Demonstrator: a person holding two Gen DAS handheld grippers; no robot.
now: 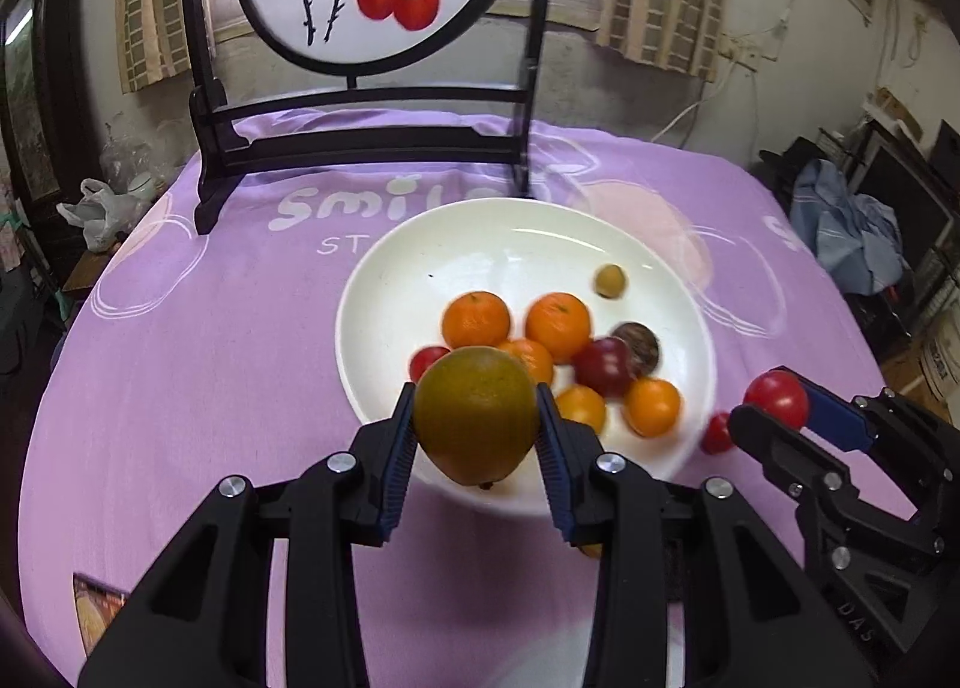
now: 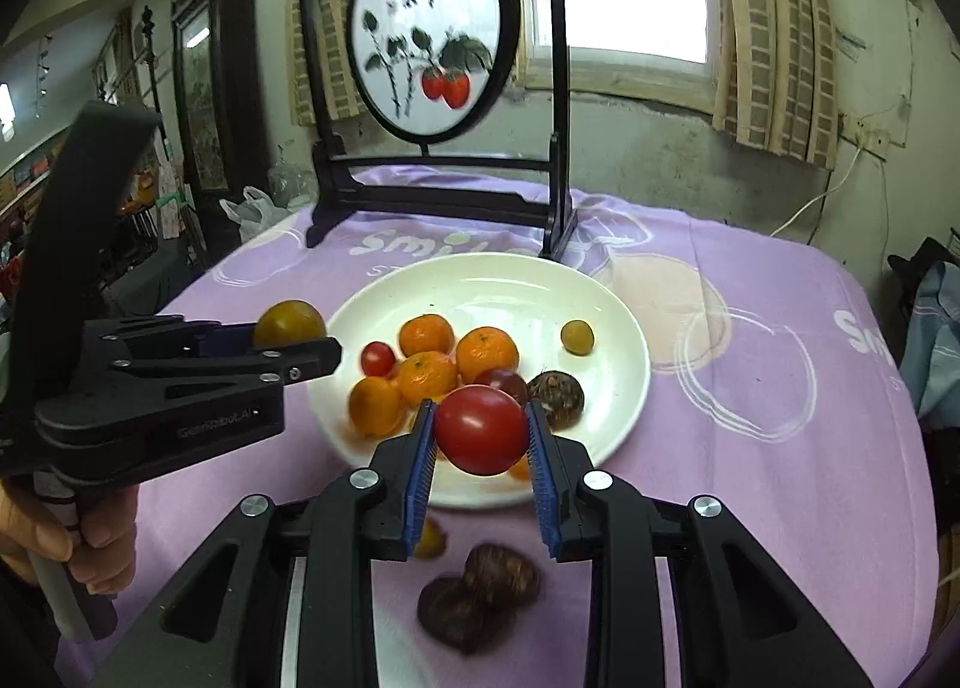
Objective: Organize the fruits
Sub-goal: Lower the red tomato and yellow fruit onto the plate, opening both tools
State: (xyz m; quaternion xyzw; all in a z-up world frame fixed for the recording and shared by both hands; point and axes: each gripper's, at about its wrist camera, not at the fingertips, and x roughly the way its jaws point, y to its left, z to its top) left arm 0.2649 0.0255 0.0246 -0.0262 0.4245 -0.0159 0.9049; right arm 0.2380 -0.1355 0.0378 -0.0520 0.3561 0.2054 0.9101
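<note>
- Left gripper [image 1: 477, 427] is clamped on a big green-brown fruit [image 1: 474, 421], blue pads pressing both its sides; fruit is lifted off the table, in front of the near edge of the white plate [image 1: 420, 250].
- Same fruit from the right wrist view: sits at the gripper's tip, just left of the plate rim, w/ a hand [image 2: 90, 532] on the gripper's handle at lower left.
- Right gripper [image 2: 482, 436] is clamped on a red tomato [image 2: 482, 428], pads tight on both sides; tomato is in the air over the plate's near rim.
- From the left wrist view the tomato shows at the right, just beside the plate's right edge, w/ a small red fruit [image 1: 717, 433] lower down next to it.
- White plate sits mid-table on a purple cloth [image 1: 210, 358] w/ white lettering.
- On the plate: several oranges [image 2: 426, 335] bunched near the middle, a cherry tomato [image 2: 378, 358], a dark red fruit [image 2: 507, 382], a brown rough-skinned fruit [image 2: 555, 400] and a small green-yellow fruit [image 2: 577, 337] apart toward the right.
- On the cloth, near side of the plate: two dark brown fruits [image 2: 480, 592] touching each other, plus a small yellow-ish one [image 2: 431, 538] partly hidden by the right gripper's finger.
- Behind the plate stands a dark wooden frame [image 1: 360, 147] w/ a round painted panel.
</note>
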